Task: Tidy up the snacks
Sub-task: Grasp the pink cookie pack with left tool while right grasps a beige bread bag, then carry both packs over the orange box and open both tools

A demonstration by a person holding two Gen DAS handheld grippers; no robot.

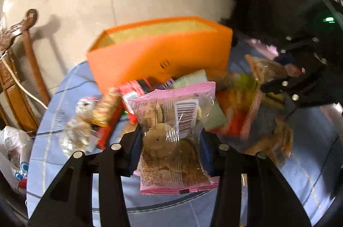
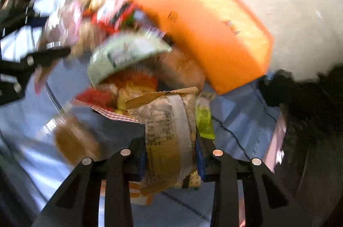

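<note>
On the blue cloth of the table, snack packets lay heaped before an open orange box that stood at the far side, its top edge clear and nothing above it but pale floor. At the left edge a wooden chair and a white plastic bag crowded the table's rim. The left gripper was clenched on a pink-edged cookie packet, with bare cloth beneath it. Right of that, loose packets filled the middle, leaving little room there. The right gripper grasped a tan snack packet between its fingers, a green packet just beside it and folded cloth open to the right.
</note>
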